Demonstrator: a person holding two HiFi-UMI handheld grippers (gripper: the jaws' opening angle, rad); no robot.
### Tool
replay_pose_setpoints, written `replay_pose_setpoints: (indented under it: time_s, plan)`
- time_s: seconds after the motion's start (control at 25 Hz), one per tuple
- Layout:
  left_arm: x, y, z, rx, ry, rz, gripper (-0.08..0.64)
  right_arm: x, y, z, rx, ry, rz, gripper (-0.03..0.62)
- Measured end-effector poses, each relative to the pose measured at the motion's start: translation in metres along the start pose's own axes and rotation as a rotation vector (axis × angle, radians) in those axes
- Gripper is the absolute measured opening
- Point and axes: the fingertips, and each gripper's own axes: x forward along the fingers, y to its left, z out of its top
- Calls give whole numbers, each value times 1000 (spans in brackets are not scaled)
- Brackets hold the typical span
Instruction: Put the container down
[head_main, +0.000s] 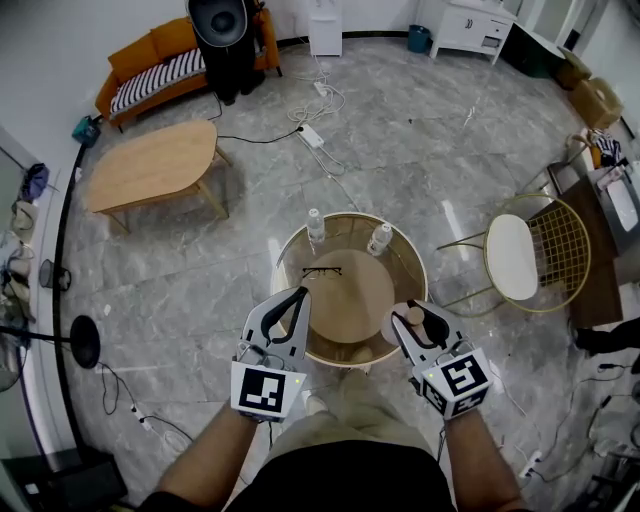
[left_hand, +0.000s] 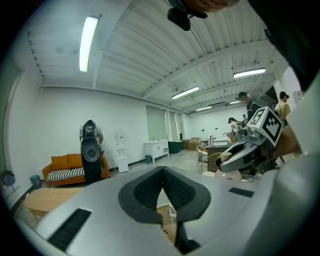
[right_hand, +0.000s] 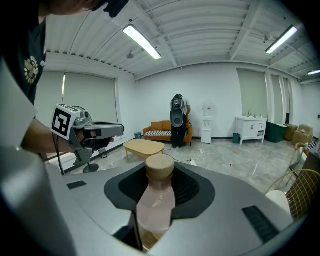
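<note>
My right gripper is shut on a small pinkish bottle with a tan cap, held upright above the front right rim of the round glass table. My left gripper hangs over the table's front left edge with its jaws closed together and nothing between them. In each gripper view the other gripper shows off to the side.
On the round table stand two clear bottles at the back, and a pair of glasses lies near the middle. A gold wire chair is to the right, a wooden coffee table and an orange sofa far left. Cables cross the floor.
</note>
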Motion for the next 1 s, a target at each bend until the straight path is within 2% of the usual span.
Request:
replay_pose_setpoints:
  time_s: [0.56, 1.0]
  plan:
    - [15, -3, -44, -10, 56, -6, 15, 33, -11, -35, 41, 43, 31, 144]
    - [28, -11, -91, -26, 104, -9, 15, 62, -15, -83, 35, 95, 65, 144]
